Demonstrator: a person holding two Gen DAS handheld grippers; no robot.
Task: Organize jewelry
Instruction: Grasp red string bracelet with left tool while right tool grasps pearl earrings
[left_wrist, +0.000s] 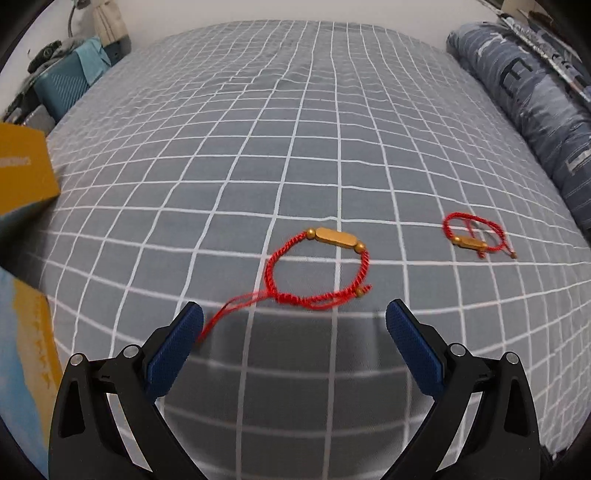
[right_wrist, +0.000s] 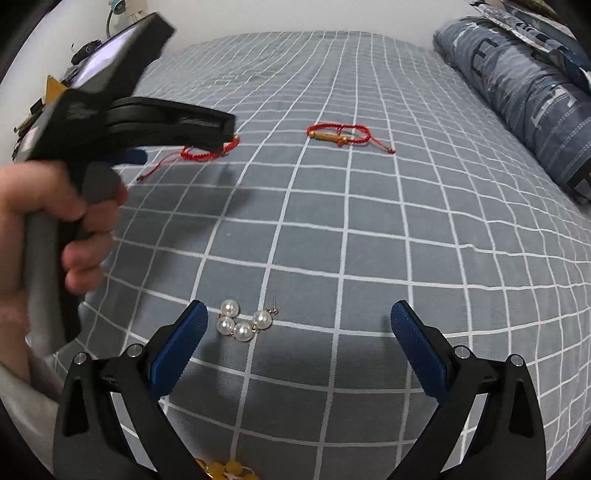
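**Both tongs spread wide over the bed, jewelry lying loose**

The left tongs (left_wrist: 294, 315) hover low over the grey checked bedsheet (left_wrist: 295, 147), jaws released and gripping nothing. Just beyond the tips lies a red cord bracelet (left_wrist: 317, 269) with a gold bar, flat on the sheet; its loose cord tail trails near-left and runs up to the left blue pad (left_wrist: 173, 350), though contact there is hard to call. Further right, well apart, sits a second red bracelet (left_wrist: 474, 234), smaller in view, also flat on the bed. A yellow box (left_wrist: 22, 166) stands at the left edge, and a rolled blue quilt (left_wrist: 535, 110) lines the far right.

Over on the right wrist camera, the right tongs (right_wrist: 300, 317) are likewise spread open and holding nothing. A cluster of pearl earrings (right_wrist: 242, 321) lies just inside the left finger, on the sheet. A few yellow beads (right_wrist: 221, 469) peek in at the bottom edge. The person's left hand (right_wrist: 55, 229) grips the other tool's handle on the left, its black head over the first bracelet.
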